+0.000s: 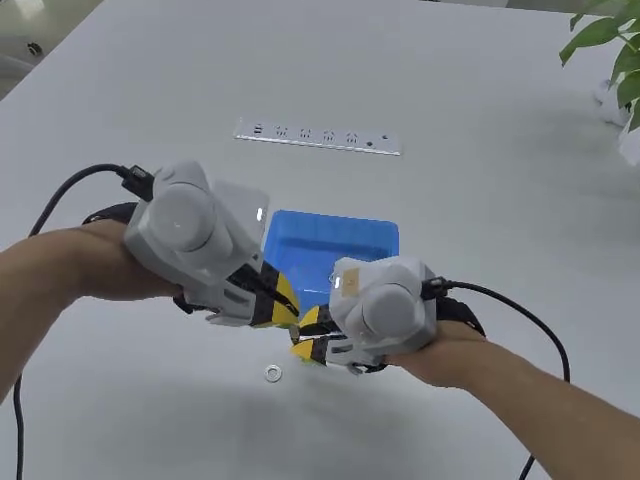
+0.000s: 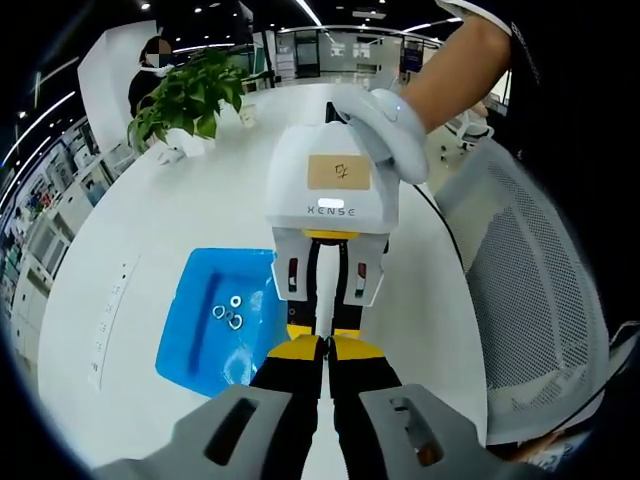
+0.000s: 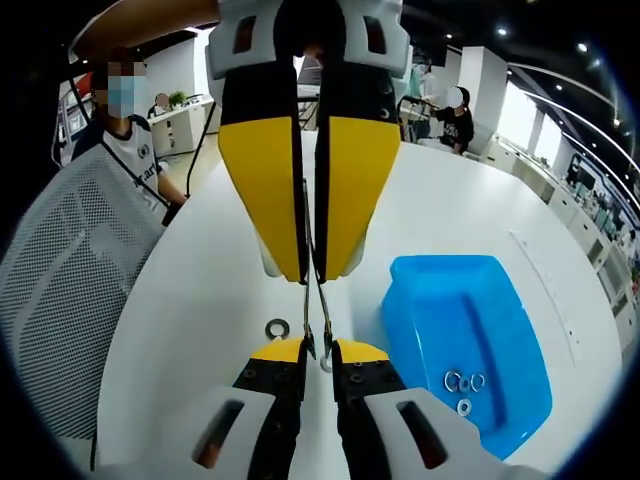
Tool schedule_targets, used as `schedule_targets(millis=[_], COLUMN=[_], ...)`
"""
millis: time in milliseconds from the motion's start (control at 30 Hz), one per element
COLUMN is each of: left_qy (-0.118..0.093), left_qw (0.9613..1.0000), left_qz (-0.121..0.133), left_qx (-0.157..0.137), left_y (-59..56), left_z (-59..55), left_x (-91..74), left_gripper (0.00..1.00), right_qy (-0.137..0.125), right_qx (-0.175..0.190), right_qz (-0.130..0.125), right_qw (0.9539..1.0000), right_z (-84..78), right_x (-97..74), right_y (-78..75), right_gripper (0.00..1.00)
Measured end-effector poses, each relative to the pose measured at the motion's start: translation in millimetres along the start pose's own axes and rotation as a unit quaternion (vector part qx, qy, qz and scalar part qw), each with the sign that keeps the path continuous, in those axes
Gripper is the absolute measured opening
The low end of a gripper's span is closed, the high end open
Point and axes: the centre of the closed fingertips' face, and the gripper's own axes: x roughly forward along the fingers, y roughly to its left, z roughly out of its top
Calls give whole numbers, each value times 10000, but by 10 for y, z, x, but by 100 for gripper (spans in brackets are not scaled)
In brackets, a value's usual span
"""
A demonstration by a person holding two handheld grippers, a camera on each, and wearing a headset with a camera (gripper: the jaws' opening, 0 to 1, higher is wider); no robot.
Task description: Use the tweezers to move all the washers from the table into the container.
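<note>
Both grippers meet tip to tip over the white tabletop (image 1: 470,190), just in front of the blue container (image 1: 330,238).

Left gripper (image 1: 283,300): it comes in from the left, held in a hand. In the right gripper view its yellow jaws are pressed together on the two thin metal legs of the tweezers (image 3: 312,300).

Right gripper (image 1: 307,335): it comes in from the right, facing the left one. Its jaws are drawn close about the lower end of the tweezers. I cannot tell whether they actually pinch it.

Washers: one loose washer (image 1: 273,373) lies flat on the tabletop, just below the meeting jaws and apart from the container. Three washers (image 3: 462,385) lie close together on the container floor. A small ring shape sits near the tweezer tips in the right gripper view, too small to identify.

Surroundings: a white power strip (image 1: 318,137) lies beyond the container. A green plant (image 1: 612,50) stands at the far right corner. A mesh-backed chair (image 3: 60,300) stands beside the tabletop.
</note>
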Motion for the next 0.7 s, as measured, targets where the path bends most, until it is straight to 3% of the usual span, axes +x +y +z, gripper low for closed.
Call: schedule_targets(millis=[700], left_qy=[18], left_qw=[10000], left_qz=[-78], left_qx=[-16], left_y=[57], left_z=[-26], left_x=[104], left_gripper=[5], right_qy=[-11], right_qx=[136], right_qz=[-3], right_qw=[9999], right_z=[-80], right_x=[42], right_y=[-37], right_gripper=[12])
